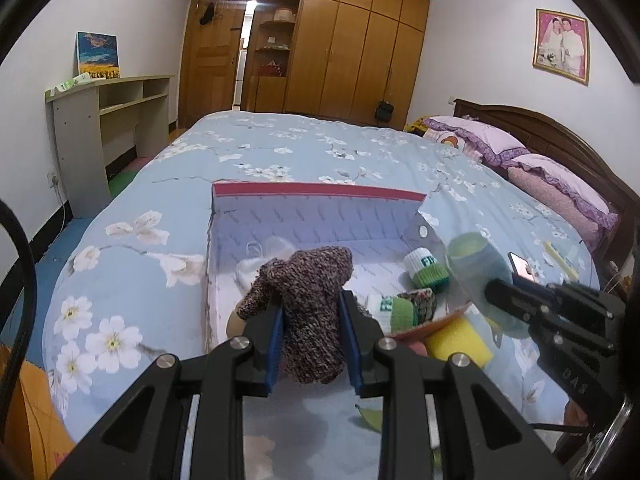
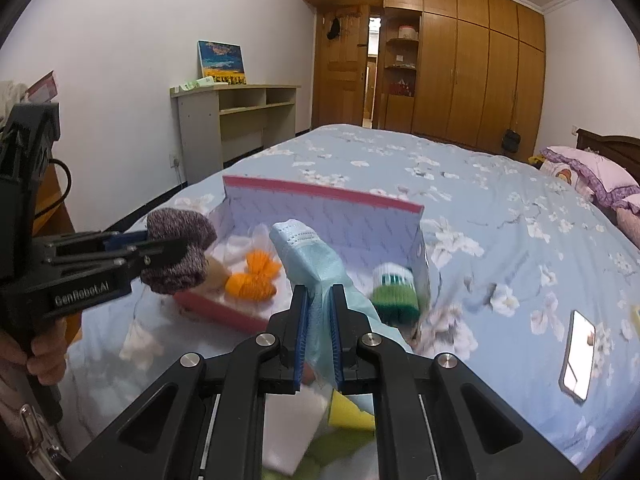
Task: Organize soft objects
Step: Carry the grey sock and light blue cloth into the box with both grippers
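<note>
My left gripper (image 1: 312, 314) is shut on a brown-purple knit sock (image 1: 316, 280), held upright over the near edge of an open box with a pink rim (image 1: 320, 191). The right wrist view shows that gripper (image 2: 160, 243) and its sock (image 2: 180, 236) at the box's (image 2: 320, 194) left corner. My right gripper (image 2: 319, 298) is shut on a light blue sock (image 2: 304, 252) that rises above the box's front; in the left wrist view it (image 1: 494, 290) comes in from the right with the sock (image 1: 476, 256). Inside the box lie an orange pom-pom (image 2: 256, 278) and a green-and-white sock (image 2: 394, 288).
The box sits on a bed with a blue flowered quilt (image 2: 500, 208). A phone (image 2: 578, 356) lies on the quilt to the right. A yellow sponge (image 1: 460, 344) and white foam (image 2: 292, 420) lie near me. Pillows (image 1: 560, 176) are at the right; a desk (image 1: 104, 120) stands left of the bed.
</note>
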### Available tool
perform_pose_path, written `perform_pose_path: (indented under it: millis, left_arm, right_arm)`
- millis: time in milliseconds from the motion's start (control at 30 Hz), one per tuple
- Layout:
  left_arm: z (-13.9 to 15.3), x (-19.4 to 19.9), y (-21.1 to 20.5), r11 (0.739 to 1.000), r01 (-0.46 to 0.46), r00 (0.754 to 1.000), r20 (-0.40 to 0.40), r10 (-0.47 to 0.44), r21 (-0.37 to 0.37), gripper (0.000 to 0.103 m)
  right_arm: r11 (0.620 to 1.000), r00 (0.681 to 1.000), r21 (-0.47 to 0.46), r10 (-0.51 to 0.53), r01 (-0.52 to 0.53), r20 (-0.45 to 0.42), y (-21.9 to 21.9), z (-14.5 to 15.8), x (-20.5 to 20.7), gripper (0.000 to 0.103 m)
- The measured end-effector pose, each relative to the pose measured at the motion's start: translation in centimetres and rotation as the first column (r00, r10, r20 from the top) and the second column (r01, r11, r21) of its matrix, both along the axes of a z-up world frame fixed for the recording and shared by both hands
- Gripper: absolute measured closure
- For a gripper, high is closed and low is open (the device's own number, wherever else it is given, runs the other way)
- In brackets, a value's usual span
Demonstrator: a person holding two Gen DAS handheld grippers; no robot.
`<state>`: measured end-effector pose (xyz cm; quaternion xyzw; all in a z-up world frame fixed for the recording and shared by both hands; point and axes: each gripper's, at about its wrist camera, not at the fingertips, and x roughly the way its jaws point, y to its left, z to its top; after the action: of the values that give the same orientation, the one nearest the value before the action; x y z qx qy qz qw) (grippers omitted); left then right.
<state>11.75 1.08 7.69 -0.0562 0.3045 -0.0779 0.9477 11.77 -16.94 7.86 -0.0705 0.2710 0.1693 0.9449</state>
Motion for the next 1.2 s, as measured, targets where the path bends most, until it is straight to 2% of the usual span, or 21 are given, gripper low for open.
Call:
perform_pose_path:
  millis: [567, 1200]
  left_arm:
    - [-1.0, 5.6, 0.0, 0.999, -0.009, 1.0, -0.021, 0.01, 0.032, 0.076]
    - [-4.5, 10.6, 1.0, 0.997, -0.048, 0.996, -0.078, 0.053, 0.062, 0.074]
  right_arm:
    - [1.0, 1.0, 0.025, -0.004, 0.005, -0.023, 1.8, -0.1, 7.0, 0.091]
    - [1.0, 0.996, -0.015, -0.026, 0.025, -0.085, 4.4, -4.5, 12.7, 0.091]
